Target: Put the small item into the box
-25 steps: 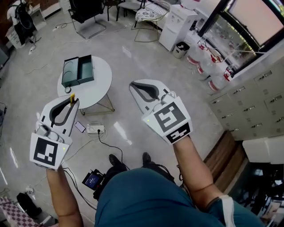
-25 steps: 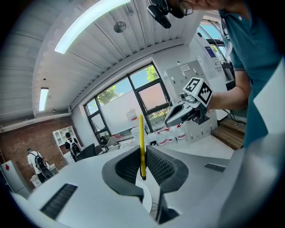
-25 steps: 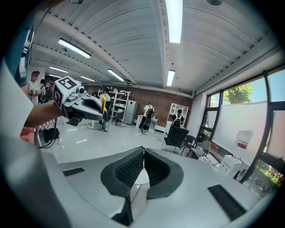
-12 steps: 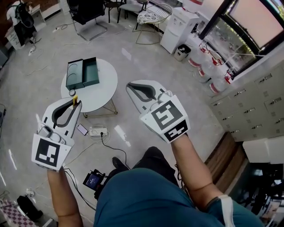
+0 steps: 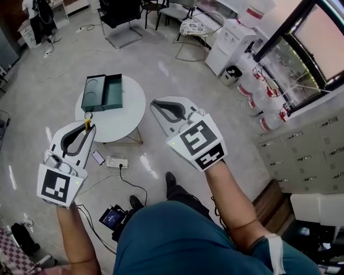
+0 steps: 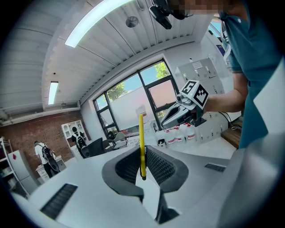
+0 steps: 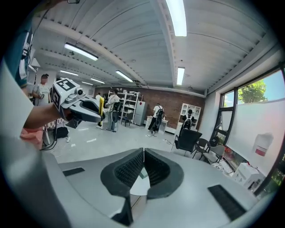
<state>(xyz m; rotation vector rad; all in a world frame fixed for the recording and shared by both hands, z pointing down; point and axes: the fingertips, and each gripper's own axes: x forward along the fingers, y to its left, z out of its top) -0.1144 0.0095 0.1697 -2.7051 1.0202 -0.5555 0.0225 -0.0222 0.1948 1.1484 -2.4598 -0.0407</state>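
Note:
A dark green box lies open on a round white table on the floor ahead of me. My left gripper is held above the table's near left edge, shut on a thin yellow stick. In the left gripper view the yellow stick stands upright between the ribbed pads of the left gripper. My right gripper hovers to the table's right, shut with nothing in it. In the right gripper view the right gripper has its pads pressed together.
A power strip, a phone and cables lie on the floor beside the table. Chairs and a wire table stand beyond it; a water dispenser and water bottles line the right wall. A small round object sits at the table's near edge.
The table and box have shifted right and a little closer in the head view as the person stepped. Both grippers keep their pose; the left still holds the yellow stick.

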